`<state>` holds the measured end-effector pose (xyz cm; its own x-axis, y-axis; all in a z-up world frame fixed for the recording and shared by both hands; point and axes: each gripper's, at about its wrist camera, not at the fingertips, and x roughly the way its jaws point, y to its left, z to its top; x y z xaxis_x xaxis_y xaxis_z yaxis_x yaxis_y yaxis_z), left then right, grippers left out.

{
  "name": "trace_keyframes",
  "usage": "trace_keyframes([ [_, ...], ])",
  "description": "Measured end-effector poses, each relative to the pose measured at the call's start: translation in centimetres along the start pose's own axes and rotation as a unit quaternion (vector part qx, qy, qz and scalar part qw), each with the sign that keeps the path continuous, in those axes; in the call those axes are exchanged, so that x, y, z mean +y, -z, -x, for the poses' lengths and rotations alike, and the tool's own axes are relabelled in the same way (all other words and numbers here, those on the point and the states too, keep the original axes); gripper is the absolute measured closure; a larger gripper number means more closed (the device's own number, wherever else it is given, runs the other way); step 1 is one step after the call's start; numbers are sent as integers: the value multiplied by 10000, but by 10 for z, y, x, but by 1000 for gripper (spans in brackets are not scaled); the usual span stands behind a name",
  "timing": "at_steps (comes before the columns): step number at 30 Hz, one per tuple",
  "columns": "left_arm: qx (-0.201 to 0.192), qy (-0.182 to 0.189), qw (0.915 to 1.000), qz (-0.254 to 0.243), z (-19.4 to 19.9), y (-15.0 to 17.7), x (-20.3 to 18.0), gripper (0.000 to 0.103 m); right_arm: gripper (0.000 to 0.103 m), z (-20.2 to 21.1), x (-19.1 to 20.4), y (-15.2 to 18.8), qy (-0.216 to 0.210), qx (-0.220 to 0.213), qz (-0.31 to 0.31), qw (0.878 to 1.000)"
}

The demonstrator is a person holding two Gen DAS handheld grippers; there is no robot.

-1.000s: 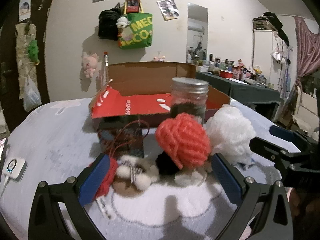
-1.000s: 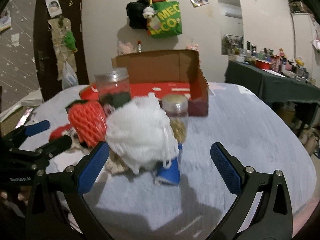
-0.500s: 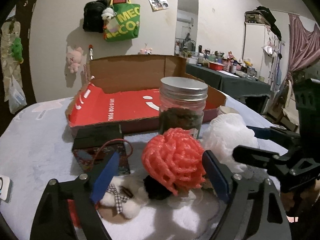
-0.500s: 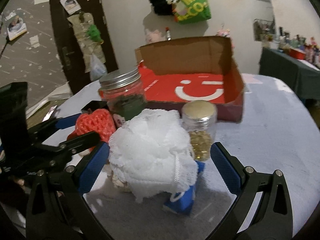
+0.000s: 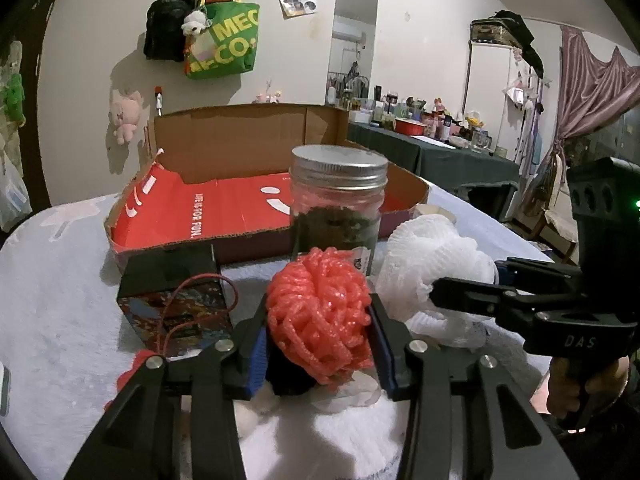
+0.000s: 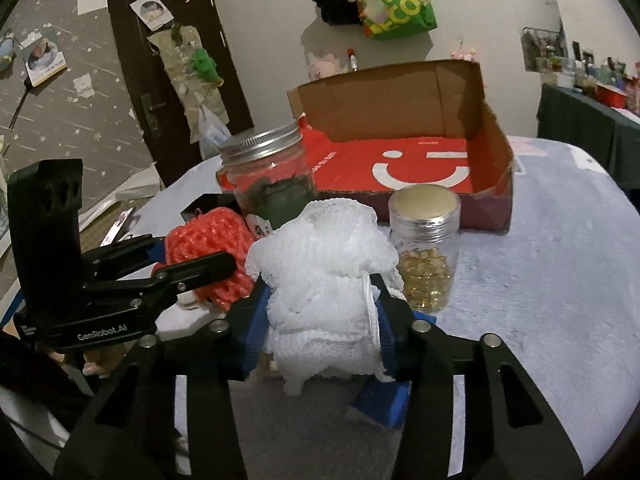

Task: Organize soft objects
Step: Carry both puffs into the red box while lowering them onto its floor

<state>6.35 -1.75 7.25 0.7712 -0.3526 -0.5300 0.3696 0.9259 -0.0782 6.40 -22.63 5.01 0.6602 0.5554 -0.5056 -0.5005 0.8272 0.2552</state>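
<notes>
Two grippers each clamp a soft mesh ball near the table's front edge.
Left gripper squeezes the red mesh ball; right gripper squeezes the white mesh ball, likely for lifting into the open box.

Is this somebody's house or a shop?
Most likely a home, a lived-in room: a green tote bag and pink plush toy hang on the wall, and a side table is crowded with bottles.

Coral-red mesh ball, white mesh puff, perhaps blue-padded fingers
</notes>
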Motion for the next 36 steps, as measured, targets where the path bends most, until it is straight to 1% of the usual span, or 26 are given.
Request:
trace_keyframes([
  [3, -83, -37, 10000, -14, 8, 0, 1, 57, 62, 7, 5, 0, 68, -112, 35, 9999],
  [12, -280, -306, 9991, -4, 29, -8, 15, 58, 63, 30, 13, -7, 214, -429, 159, 9987],
  [18, -447, -431, 9981, 12, 40, -20, 27, 58, 63, 42, 13, -17, 267, -601, 211, 9976],
  [21, -551, -498, 9972, -31, 44, -29, 30, 58, 63, 48, 13, -26, 258, -693, 261, 9969],
  [27, -697, -508, 9962, -84, 48, -51, 42, 58, 63, 56, 12, -44, 321, -840, 458, 9949],
  [31, -687, -516, 9962, -108, 45, -71, 52, 58, 63, 56, 9, -62, 416, -876, 600, 9935],
  [32, -686, -502, 9963, -126, 44, -72, 52, 58, 63, 56, 8, -69, 410, -871, 632, 9933],
  [36, -568, -496, 9968, -276, 33, -92, 58, 58, 63, 54, 6, -92, 464, -885, 837, 9915],
])
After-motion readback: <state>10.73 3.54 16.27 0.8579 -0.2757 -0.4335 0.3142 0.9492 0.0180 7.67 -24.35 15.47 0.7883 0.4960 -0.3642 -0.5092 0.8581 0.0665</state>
